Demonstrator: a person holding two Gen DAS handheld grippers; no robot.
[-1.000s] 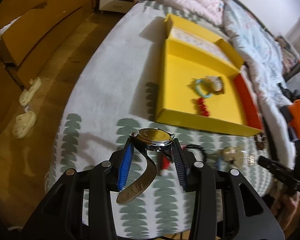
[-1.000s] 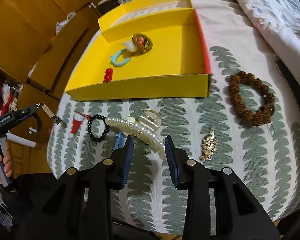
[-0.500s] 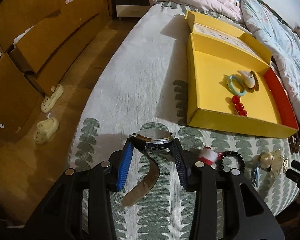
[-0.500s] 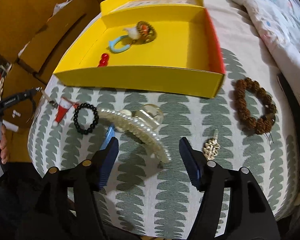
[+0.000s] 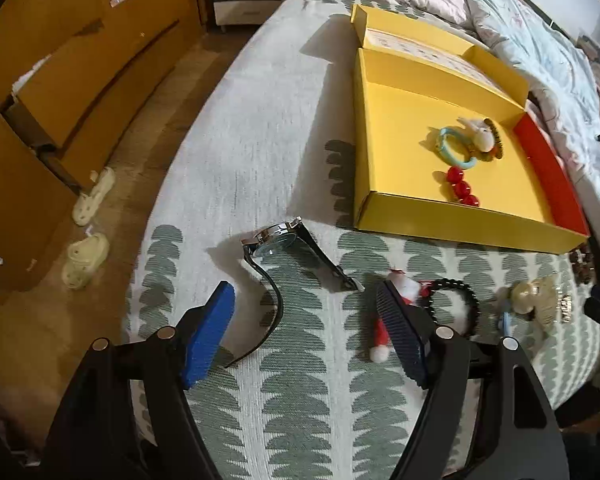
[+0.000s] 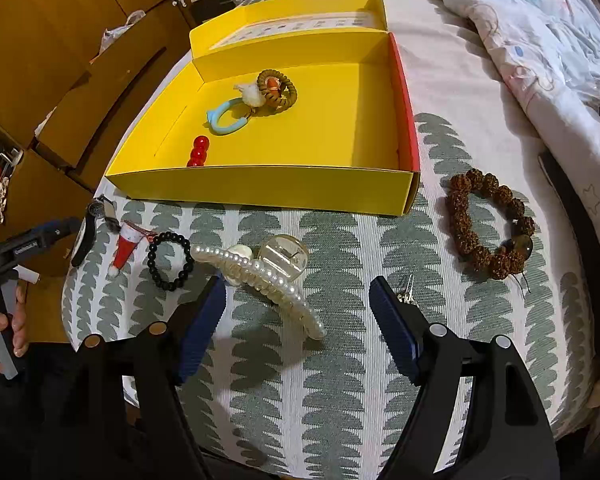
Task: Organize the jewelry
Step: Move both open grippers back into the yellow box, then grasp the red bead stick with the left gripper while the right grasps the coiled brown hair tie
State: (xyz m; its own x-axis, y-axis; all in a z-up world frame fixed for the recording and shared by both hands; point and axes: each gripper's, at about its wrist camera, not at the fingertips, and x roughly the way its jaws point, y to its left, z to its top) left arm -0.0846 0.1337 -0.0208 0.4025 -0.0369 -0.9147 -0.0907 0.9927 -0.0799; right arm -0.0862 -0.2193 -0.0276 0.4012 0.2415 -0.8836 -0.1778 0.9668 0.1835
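Right now both tongs are opening over the bed's near edge, neither pressing on anything. The left tongs (image 5: 306, 320) stand spread around the watch (image 5: 276, 240), which lies on the bedspread with its strap trailing back between the pads, untouched. The right tongs (image 6: 296, 320) straddle the pearl hair claw (image 6: 268, 280), also lying free. The yellow box (image 6: 260, 188) sits further in from that edge and already holds a blue ring, red beads and a coiled tie. By my reading, this is a pause between pickups. Next, each tong needs to close squarely on its piece, lift it over the box's front wall and release inside.
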